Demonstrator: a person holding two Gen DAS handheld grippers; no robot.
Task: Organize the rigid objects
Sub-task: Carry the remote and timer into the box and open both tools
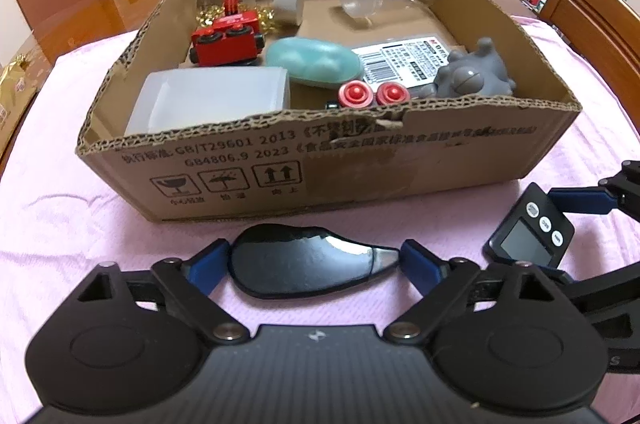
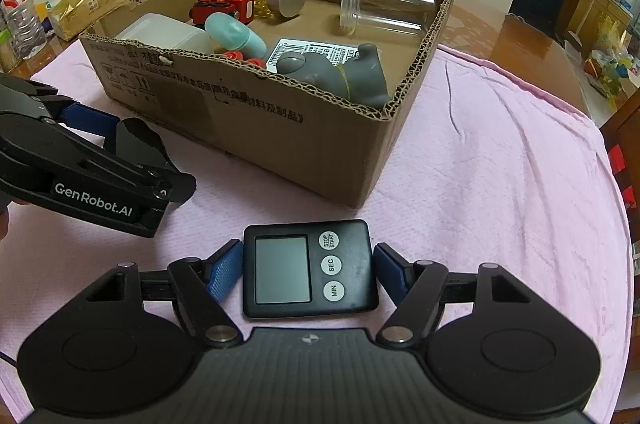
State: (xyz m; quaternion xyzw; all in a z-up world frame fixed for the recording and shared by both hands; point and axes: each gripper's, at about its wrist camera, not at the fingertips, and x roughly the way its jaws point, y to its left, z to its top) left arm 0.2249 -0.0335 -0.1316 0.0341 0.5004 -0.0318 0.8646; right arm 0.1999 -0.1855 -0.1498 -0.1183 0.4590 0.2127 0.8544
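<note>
Bracketing two last items in front of the cardboard box [image 1: 400, 159], apparently readying both for the lift in.

Straddling the glossy black teardrop-shaped piece [image 1: 304, 260] with the left gripper [image 1: 314, 264], blue pads [image 1: 208, 266] just beside each end, contact too close to call. Straddling the black digital timer [image 2: 310, 268] with the right gripper [image 2: 308, 270], pads [image 2: 224, 272] seeming to touch its left edge, a sliver of gap possibly remaining on the right. Lying flat on the pink cloth [image 2: 500, 163], both items, just before the box's near wall. Pitching both grippers steeply downward, side by side. Probably calling next for firm closure, a lift over the rim, and a drop among the toys and jars, avoiding the grey rubber toy [image 2: 344, 75].
</note>
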